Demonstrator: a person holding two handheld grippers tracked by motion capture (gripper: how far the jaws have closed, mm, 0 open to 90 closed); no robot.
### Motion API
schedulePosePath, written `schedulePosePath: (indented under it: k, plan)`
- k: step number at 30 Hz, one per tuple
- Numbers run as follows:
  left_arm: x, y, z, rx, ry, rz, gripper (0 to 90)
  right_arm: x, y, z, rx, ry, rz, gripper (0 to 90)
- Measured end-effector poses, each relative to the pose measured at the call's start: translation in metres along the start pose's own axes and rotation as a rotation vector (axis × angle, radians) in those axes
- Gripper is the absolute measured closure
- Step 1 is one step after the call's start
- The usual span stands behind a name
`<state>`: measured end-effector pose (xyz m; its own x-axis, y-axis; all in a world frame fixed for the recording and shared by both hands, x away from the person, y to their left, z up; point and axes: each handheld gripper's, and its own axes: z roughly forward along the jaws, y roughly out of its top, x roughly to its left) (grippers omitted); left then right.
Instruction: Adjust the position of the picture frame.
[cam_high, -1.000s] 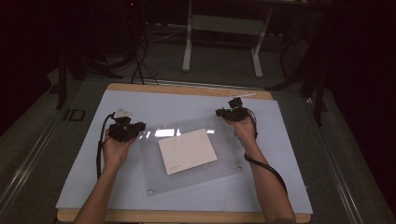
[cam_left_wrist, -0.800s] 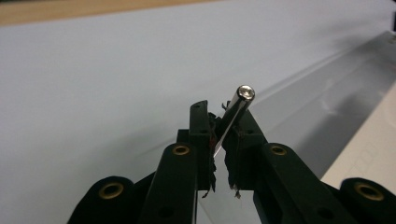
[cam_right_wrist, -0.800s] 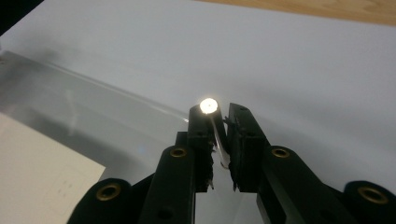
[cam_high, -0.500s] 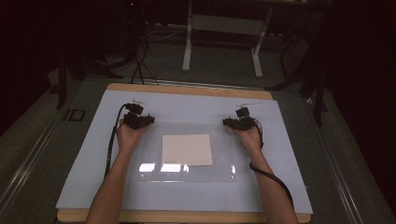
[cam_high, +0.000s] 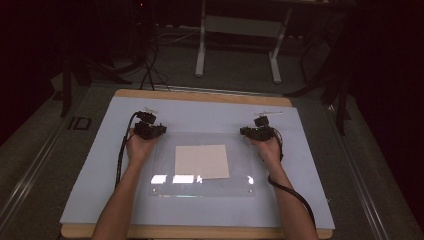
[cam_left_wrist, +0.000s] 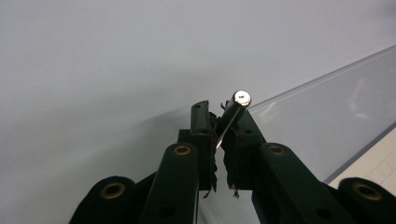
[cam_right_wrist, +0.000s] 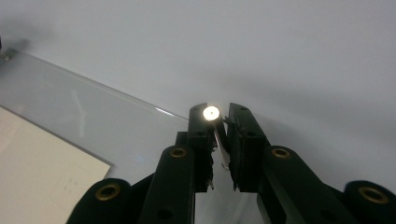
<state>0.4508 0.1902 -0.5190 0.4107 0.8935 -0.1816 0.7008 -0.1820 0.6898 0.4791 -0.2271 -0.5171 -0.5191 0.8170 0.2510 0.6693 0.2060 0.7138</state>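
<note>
Squared up since a second ago, the clear acrylic sheet (cam_high: 202, 165) lies flat on my pale blue worktop (cam_high: 90, 165), covering a cream paper square (cam_high: 202, 161). My left jaws (cam_left_wrist: 219, 122) and right jaws (cam_right_wrist: 219, 123) each clamp a far corner by its silver stud (cam_left_wrist: 241, 97).

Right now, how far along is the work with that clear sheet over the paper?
Looks done: the clear sheet lies flat and square over the paper on the table. In hand: the left gripper and the right gripper each pinch a far corner at its metal stud. Probably left: letting go of both corners.
</note>
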Motion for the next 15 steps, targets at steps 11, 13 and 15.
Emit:
schedulePosePath:
  k: [11, 13, 15]
  plan:
    - [0.003, -0.002, 0.001, -0.012, -0.025, -0.031, 80.2, 0.001, 0.0, 0.0, 0.004, -0.007, -0.011, 80.4]
    - [0.006, -0.006, 0.001, -0.03, -0.03, -0.078, 74.7, 0.001, -0.001, 0.0, -0.001, -0.005, -0.015, 80.2]
    - [0.009, -0.009, -0.001, -0.042, -0.029, -0.108, 67.1, 0.001, -0.001, 0.0, -0.001, -0.006, -0.019, 80.2]
